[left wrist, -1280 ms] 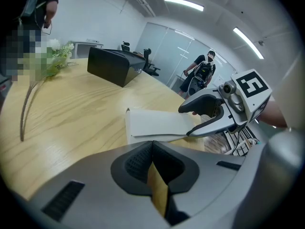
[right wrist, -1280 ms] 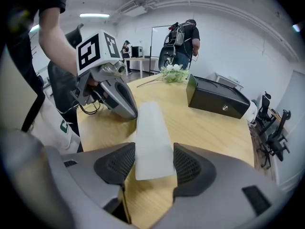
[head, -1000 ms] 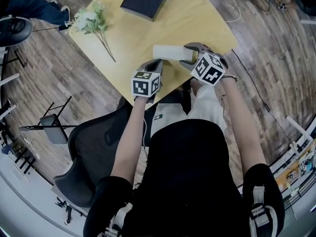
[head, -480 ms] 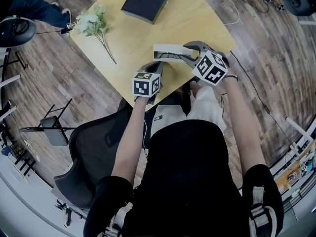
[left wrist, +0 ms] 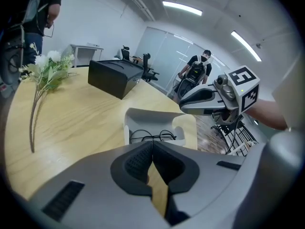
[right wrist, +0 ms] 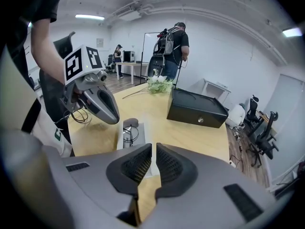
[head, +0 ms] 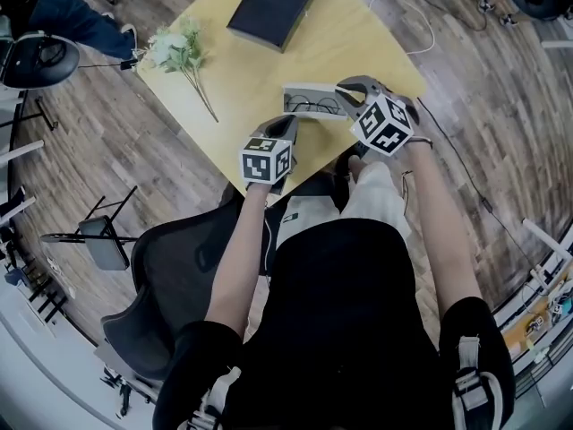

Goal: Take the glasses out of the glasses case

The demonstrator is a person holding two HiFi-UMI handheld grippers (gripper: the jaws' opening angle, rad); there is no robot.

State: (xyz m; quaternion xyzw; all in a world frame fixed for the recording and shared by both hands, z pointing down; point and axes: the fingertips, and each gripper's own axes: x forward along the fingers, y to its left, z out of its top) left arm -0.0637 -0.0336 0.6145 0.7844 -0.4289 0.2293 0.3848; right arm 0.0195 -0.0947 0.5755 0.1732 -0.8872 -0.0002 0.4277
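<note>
Yellow wooden surface, with a black box and a flower sprig further back; the white glasses case, closed a second ago, now lies open near the front edge, with wire-rimmed glasses resting inside; right gripper, beside the case, has fingers that have just been closing to a narrow slit, nothing between them; left gripper has its fingers pressed together, empty, short of the case. Opening appears complete; glasses not yet lifted; a grasp on the thin frame likely follows.
</note>
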